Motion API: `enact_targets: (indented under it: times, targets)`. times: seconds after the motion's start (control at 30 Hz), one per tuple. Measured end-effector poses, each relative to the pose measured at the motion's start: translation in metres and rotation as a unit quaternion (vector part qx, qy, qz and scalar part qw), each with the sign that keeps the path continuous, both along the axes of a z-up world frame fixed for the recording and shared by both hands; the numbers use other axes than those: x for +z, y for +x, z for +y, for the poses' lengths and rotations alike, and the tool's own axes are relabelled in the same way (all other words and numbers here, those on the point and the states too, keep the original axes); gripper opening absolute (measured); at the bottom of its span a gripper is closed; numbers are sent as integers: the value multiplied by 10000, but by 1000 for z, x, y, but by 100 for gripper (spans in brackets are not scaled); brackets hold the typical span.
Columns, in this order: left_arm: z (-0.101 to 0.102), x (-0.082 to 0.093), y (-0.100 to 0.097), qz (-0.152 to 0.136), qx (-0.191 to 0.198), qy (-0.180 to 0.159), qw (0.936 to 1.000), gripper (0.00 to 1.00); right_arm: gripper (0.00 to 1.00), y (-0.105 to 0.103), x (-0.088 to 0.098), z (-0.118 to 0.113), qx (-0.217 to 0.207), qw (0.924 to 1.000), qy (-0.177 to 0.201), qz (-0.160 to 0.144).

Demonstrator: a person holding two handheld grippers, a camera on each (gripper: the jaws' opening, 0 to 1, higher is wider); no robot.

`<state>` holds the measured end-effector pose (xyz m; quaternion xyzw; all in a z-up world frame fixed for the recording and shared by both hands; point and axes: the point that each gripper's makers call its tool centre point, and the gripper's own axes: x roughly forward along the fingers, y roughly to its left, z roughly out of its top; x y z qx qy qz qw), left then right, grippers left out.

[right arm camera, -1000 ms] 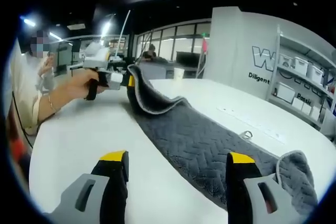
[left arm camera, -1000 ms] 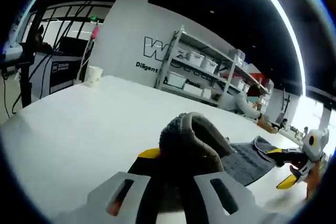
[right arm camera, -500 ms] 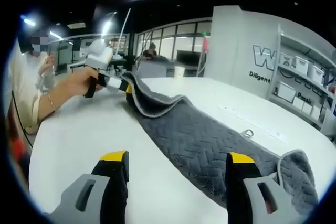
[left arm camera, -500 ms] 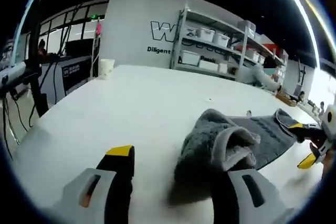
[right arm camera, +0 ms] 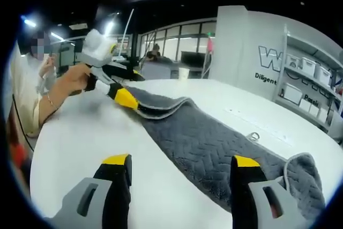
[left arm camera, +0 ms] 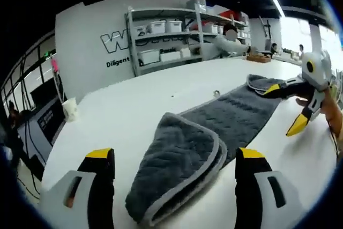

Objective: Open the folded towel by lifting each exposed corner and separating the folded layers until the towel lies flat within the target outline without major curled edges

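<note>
The grey towel (left arm camera: 236, 113) lies as a long strip on the white table (left arm camera: 123, 116). Its near end (left arm camera: 177, 167) is folded over on itself between the jaws of my open left gripper (left arm camera: 174, 156), which touch nothing. My right gripper (left arm camera: 284, 107) stands open at the strip's far end, beside a raised corner (left arm camera: 262, 83). In the right gripper view the towel (right arm camera: 214, 143) runs away from my open right gripper (right arm camera: 181, 160). A curled corner (right arm camera: 305, 181) sits by the right jaw. At the far folded end (right arm camera: 161, 105), a hand (right arm camera: 69, 81) holds my open left gripper (right arm camera: 127, 85).
A paper cup (left arm camera: 69, 116) stands near the table's far edge, and a small ring-like object (left arm camera: 216, 94) lies beside the towel. Shelves with white bins (left arm camera: 166, 41) line the wall behind. The person's pale sleeve (right arm camera: 24, 89) shows at the table's side.
My left gripper has opened and let go of the towel end it held up. That end now lies folded on the table. The right gripper has stayed still and open.
</note>
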<state>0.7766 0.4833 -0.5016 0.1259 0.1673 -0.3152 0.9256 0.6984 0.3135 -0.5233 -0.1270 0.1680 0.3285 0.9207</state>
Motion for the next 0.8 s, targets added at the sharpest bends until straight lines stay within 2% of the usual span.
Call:
enact_targets:
  times: [0.1,0.2,0.47,0.57,0.67,0.77,0.8]
  targets:
    - [-7,-5,-2,-86,-144,248,9996,92,73,-1,-1,1,13,10000,-10,18]
    - [-11,-16,-2,-192,-159,700,9972,90,73,-2,0,1,29,10000,-12,-4]
    - [-11,-20,3,-591,-68,1251,9904,80,73,-2,5,-2,-3,10000,-14,-84]
    - [-10,-23,5,-614,-51,1354,9889,73,73,-3,7,-1,25,9999,-16,-115]
    - [-12,-21,5,-663,-98,1264,9897,64,73,-4,7,0,45,9999,-7,-109]
    - [-14,-19,5,-751,-161,1222,9895,45,73,-4,7,-1,36,9999,-5,-96]
    - [-15,-17,4,-786,-180,1210,9894,33,72,-4,7,-1,30,10000,3,-92]
